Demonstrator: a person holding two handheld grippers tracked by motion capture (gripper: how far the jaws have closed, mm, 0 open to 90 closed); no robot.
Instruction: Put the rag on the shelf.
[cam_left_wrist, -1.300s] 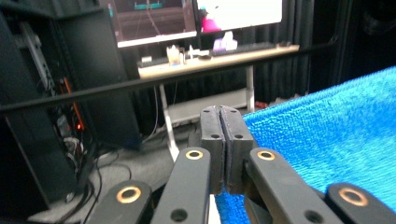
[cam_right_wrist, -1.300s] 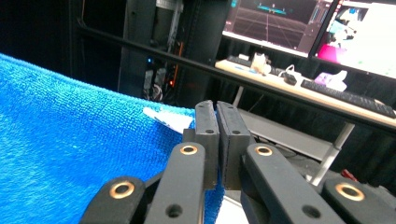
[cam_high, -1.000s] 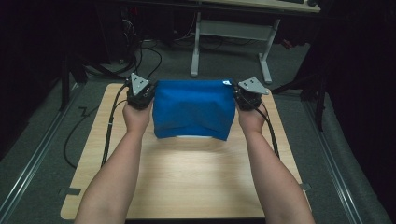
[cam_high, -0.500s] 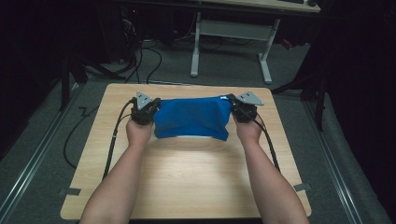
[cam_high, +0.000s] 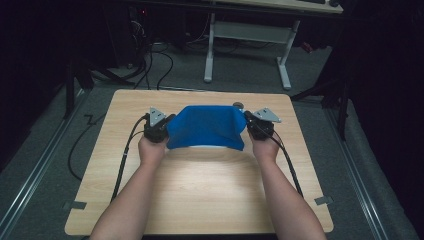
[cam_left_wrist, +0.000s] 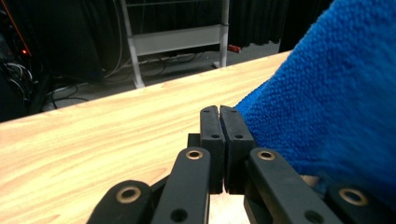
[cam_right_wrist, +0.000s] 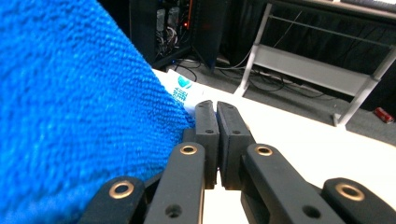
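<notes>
Bright blue terry microfibre cloth (cam_high: 206, 127) hangs stretched between the two grippers over the far half of the light wooden table (cam_high: 200, 200), its lower edge low over the wood, a paler patch just under that edge. Left gripper (cam_high: 159, 131) is at the cloth's left edge, right gripper (cam_high: 256, 129) at its right edge, each held in a hand with the forearm coming in from the near side of the table.

In the left gripper view the black jaws are pressed together, left gripper (cam_left_wrist: 219, 112) pinching the cloth's corner, blue fabric (cam_left_wrist: 336, 102) rising to the right of the jaws, table (cam_left_wrist: 93, 135) bare beyond.

In the right gripper view the jaws are likewise closed tight, right gripper (cam_right_wrist: 216, 108) nipping the cloth's edge, fabric (cam_right_wrist: 70, 116) to their left. Small white care label with teal print (cam_right_wrist: 182, 93) sticks out of the cloth just by the jaw tips.

Black cables trail from both grippers back along the table. White-legged metal desk frame (cam_high: 250, 35) stands on the floor beyond the table
</notes>
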